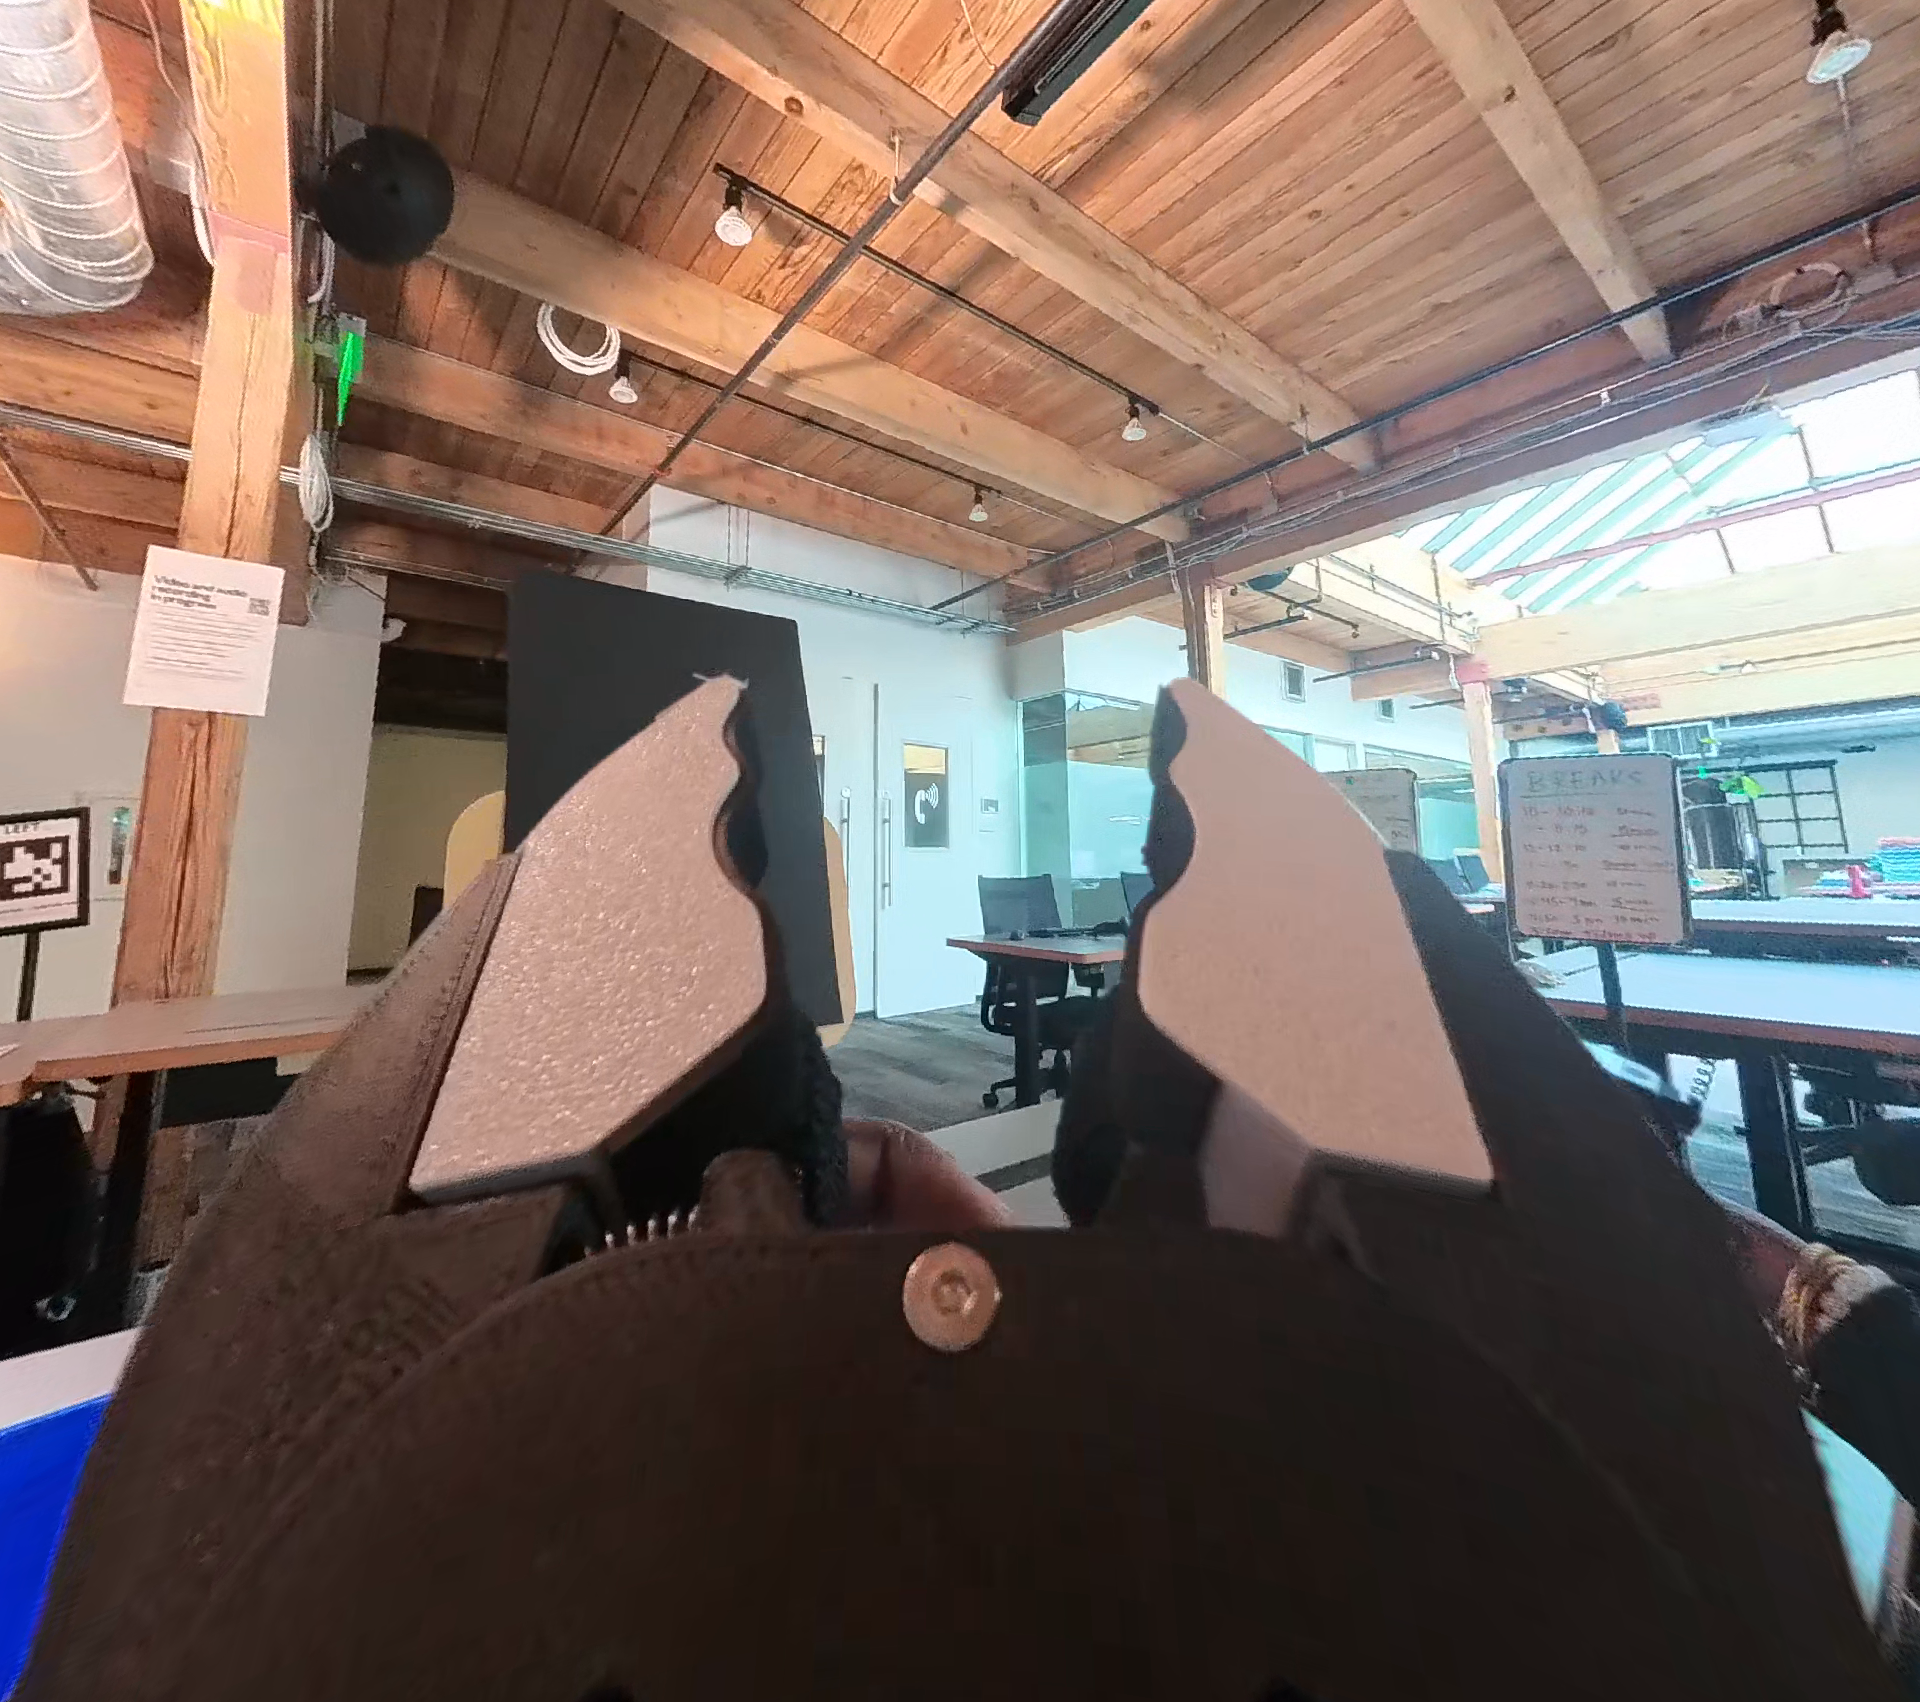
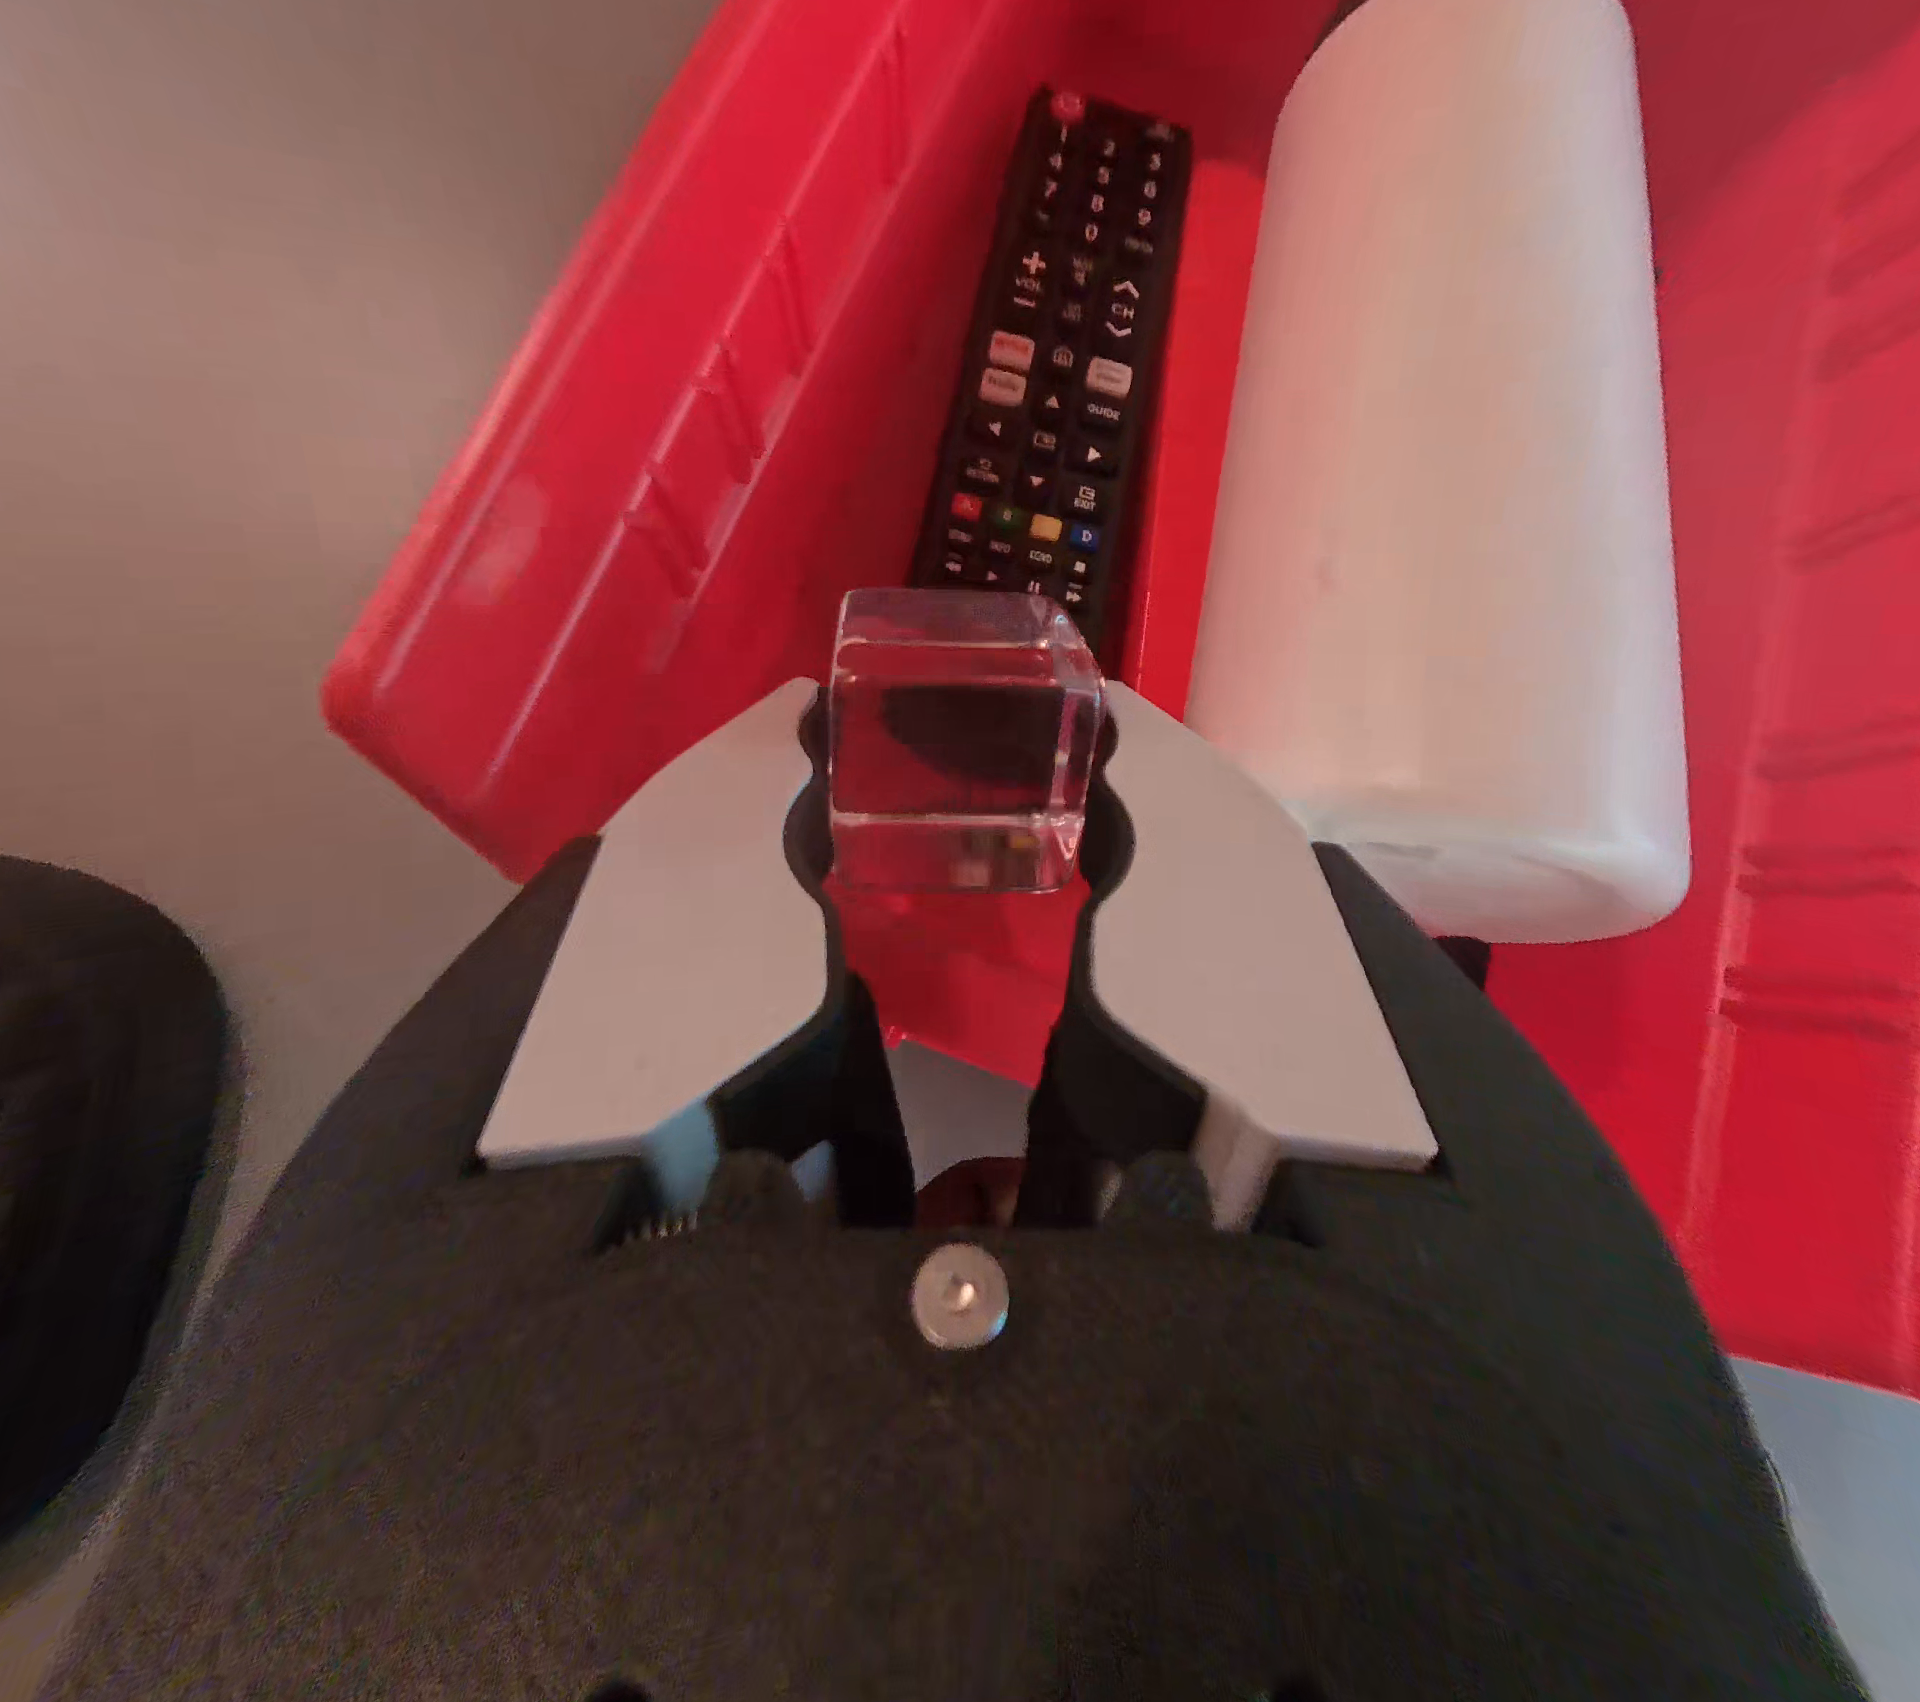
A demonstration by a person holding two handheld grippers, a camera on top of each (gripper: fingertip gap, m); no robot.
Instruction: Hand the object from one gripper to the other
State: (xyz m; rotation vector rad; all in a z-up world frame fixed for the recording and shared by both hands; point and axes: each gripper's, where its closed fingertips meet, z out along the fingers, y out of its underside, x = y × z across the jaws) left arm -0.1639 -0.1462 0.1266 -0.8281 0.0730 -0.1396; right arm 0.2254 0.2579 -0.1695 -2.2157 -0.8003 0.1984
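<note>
Fingers of the right gripper (image 2: 961, 753) pinch a clear cube (image 2: 961, 743) above the red bin (image 2: 644, 364); left gripper (image 1: 951, 717) tilts ceilingward, spread, empty.

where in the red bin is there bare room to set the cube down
Bare floor shows in the red bin between its left wall and the remote, a narrow strip between remote and white bottle, and under the cube held by the right gripper. Remote and bottle crowd the middle.
</note>
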